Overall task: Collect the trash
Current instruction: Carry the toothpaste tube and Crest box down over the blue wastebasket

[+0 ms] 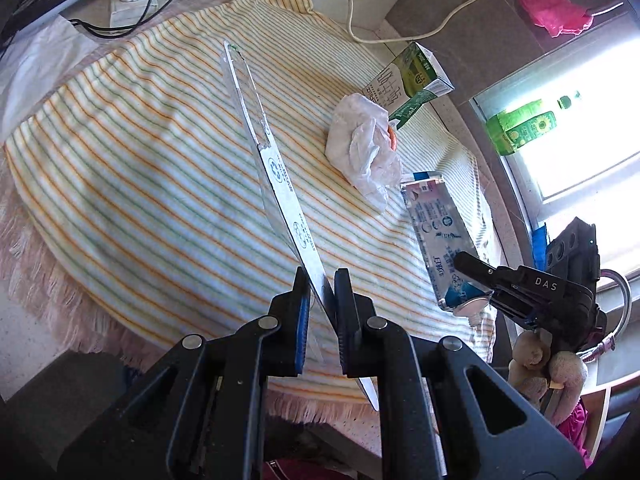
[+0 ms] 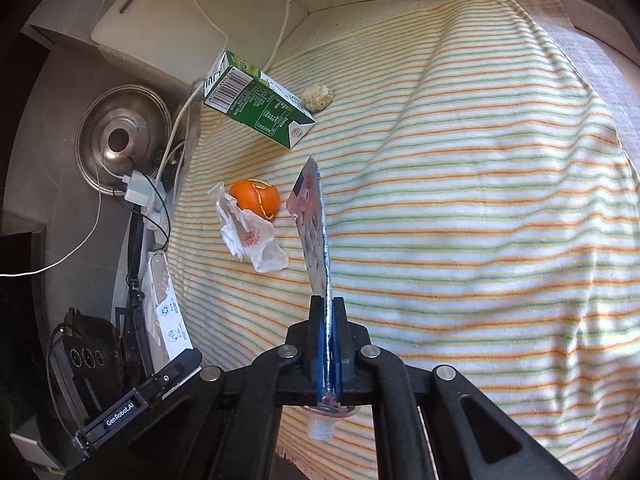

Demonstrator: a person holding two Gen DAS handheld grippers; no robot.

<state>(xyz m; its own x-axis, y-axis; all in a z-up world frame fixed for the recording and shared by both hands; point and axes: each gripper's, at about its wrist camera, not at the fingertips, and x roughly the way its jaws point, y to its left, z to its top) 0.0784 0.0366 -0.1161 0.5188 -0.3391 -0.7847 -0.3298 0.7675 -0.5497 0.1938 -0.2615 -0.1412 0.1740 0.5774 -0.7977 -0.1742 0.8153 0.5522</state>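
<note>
My left gripper (image 1: pixel 322 280) is shut on a long flat clear plastic wrapper (image 1: pixel 276 176) with recycling marks, held edge-on above the striped cloth (image 1: pixel 140 168). My right gripper (image 2: pixel 327 308) is shut on a flattened silver and blue drink pouch (image 2: pixel 314 216), spout toward me; it also shows in the left wrist view (image 1: pixel 440 232). On the cloth lie a crumpled white plastic bag (image 2: pixel 252 236) with orange peel (image 2: pixel 254 198), a green and white carton (image 2: pixel 260 100), and a speckled eggshell (image 2: pixel 317 97).
White cables (image 1: pixel 352 8) and a power strip (image 2: pixel 140 192) lie at the cloth's far edge. A metal lid (image 2: pixel 120 136) hangs on the wall. A green bottle (image 1: pixel 524 124) stands by the window. A pink cloth (image 1: pixel 556 12) lies on the counter.
</note>
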